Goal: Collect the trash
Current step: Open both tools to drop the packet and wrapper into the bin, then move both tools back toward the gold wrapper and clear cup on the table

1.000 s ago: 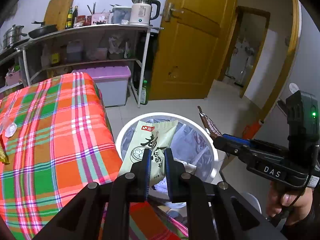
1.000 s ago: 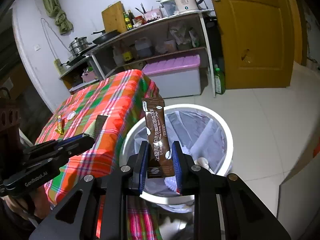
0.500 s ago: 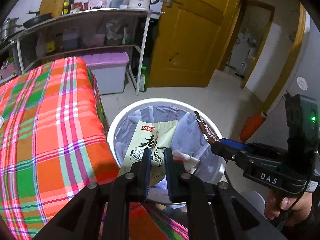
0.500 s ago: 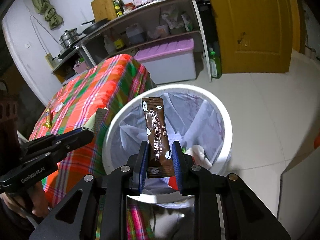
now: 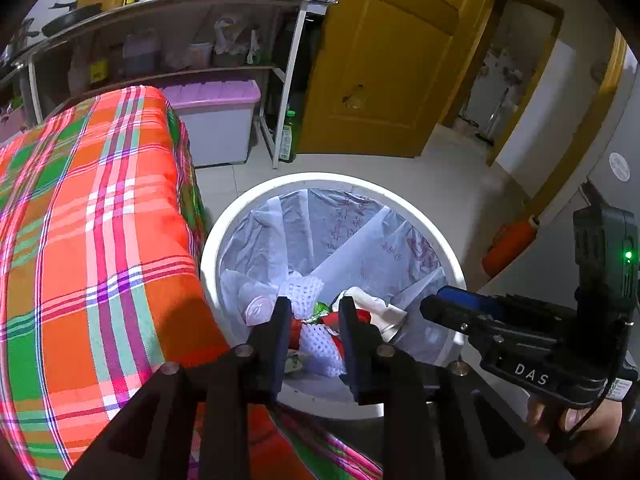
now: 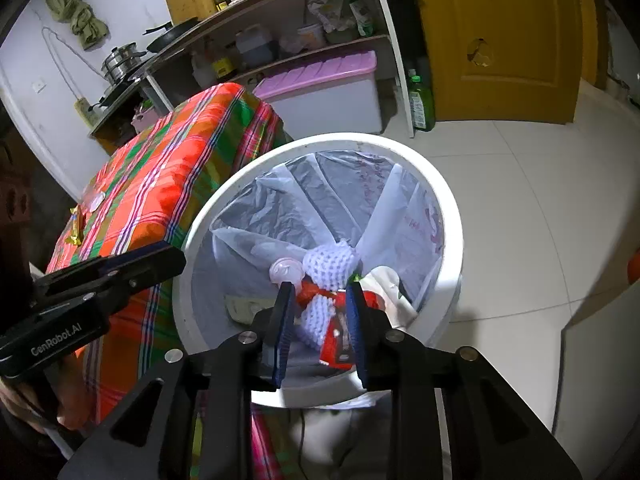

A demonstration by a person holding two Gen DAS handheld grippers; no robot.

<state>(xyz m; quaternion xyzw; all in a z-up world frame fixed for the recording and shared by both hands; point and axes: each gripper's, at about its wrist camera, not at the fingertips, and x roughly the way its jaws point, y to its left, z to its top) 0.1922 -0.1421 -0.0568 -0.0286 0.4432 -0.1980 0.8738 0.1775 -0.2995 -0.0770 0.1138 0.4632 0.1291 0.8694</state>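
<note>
A white round trash bin (image 5: 248, 216) (image 6: 448, 208) with a clear liner stands on the floor beside the table. Inside lie white foam nets (image 6: 328, 260), red wrappers (image 6: 336, 336), a pale lid (image 6: 285, 270) and a pale green wrapper (image 6: 244, 306). My left gripper (image 5: 314, 308) is open and empty above the bin's near rim. My right gripper (image 6: 320, 292) is open and empty above the bin. Each gripper shows in the other's view: the right one (image 5: 444, 306), the left one (image 6: 160, 258).
The table with an orange, green and pink plaid cloth (image 5: 80, 220) is left of the bin; a yellow wrapper (image 6: 76, 228) and a clear lid (image 6: 97, 200) lie on its far part. A shelf rack (image 5: 160, 32), purple-lidded box (image 5: 216, 120) and yellow door (image 5: 380, 60) stand behind.
Both grippers opened over the bin. The green-white packet left the left gripper and the brown stick packet left the right gripper; both dropped into the bin. Both grippers moved lower, closer to the bin.
</note>
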